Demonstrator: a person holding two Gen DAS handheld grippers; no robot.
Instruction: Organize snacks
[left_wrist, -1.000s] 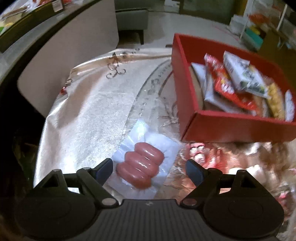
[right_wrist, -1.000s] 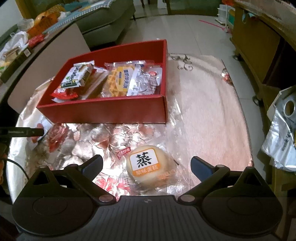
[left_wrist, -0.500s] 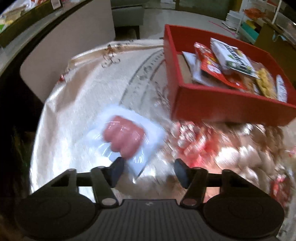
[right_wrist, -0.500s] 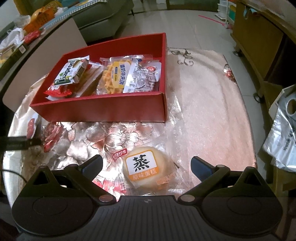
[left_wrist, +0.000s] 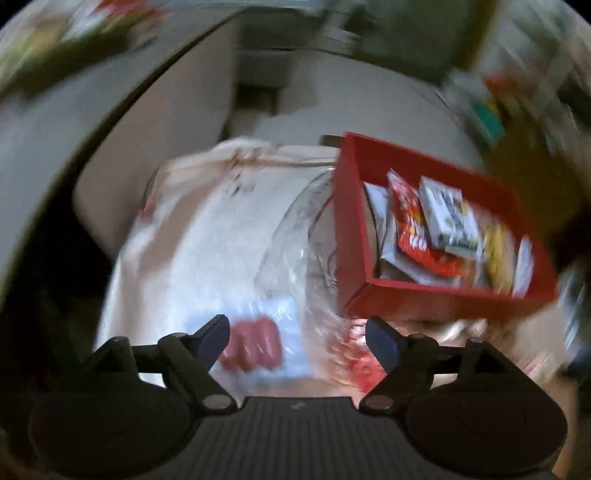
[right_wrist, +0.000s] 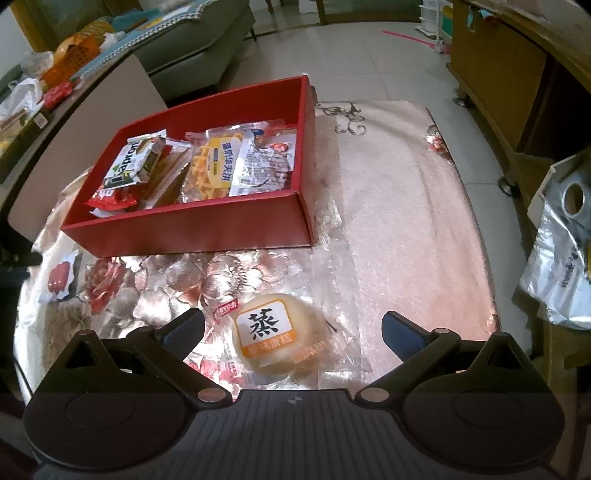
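A red box holding several snack packets stands on the table; it also shows in the blurred left wrist view. A clear pack of pink sausages lies on the cloth between the fingers of my open left gripper, nearer the left finger; it also shows at the left table edge in the right wrist view. A wrapped round steamed cake lies between the fingers of my open right gripper. Neither gripper holds anything.
The table carries a shiny floral cloth. A beige chair back stands at the far left. A silver bag hangs off the right side. A sofa and wooden cabinet stand beyond.
The left gripper swung fast, blurring its view; its jaws narrowed half a second ago and are wide again, with the sausage pack still on the cloth. The right gripper drew slightly nearer the cake.
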